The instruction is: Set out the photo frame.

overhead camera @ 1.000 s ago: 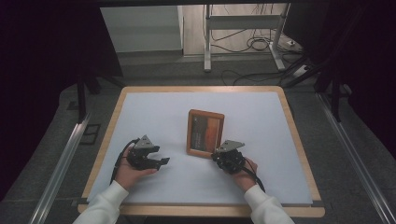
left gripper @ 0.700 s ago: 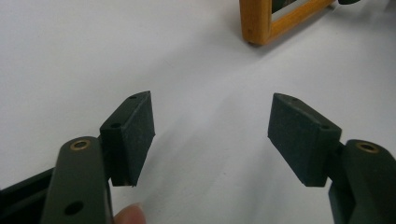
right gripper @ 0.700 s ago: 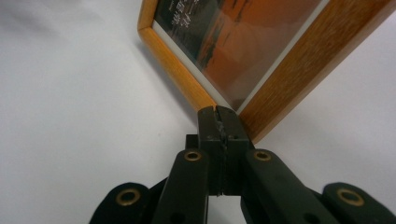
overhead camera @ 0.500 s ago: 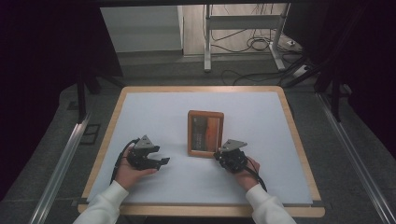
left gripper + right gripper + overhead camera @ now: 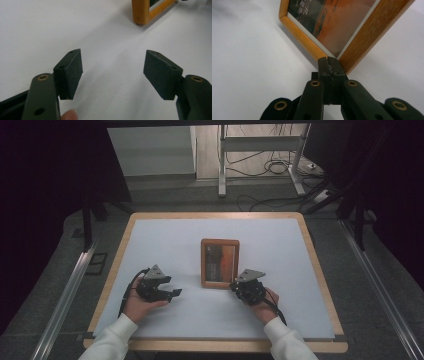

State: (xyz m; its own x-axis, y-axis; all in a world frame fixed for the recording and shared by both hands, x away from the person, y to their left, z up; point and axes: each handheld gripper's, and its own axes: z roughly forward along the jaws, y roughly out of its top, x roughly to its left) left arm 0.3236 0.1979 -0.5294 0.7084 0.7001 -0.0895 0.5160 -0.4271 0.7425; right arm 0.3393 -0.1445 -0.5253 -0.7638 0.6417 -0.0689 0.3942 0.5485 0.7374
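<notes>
A wooden picture frame (image 5: 220,262) with a dark and orange picture lies flat in the middle of the white table top (image 5: 165,240). My right gripper (image 5: 240,285) sits at the frame's near right corner, held in a hand. In the right gripper view the right gripper (image 5: 330,62) has its jaws pressed together, their tips against the corner of the frame (image 5: 337,22), with nothing between them. My left gripper (image 5: 174,294) rests to the frame's left, apart from it. In the left gripper view the left gripper (image 5: 112,71) is open over bare table, the frame's corner (image 5: 141,13) farther off.
The table has a raised wooden rim (image 5: 215,215) all round. Metal rails (image 5: 65,290) run along both sides of it. Cables (image 5: 270,167) and a stand's legs lie on the floor beyond the far edge. Both white sleeves come in over the near edge.
</notes>
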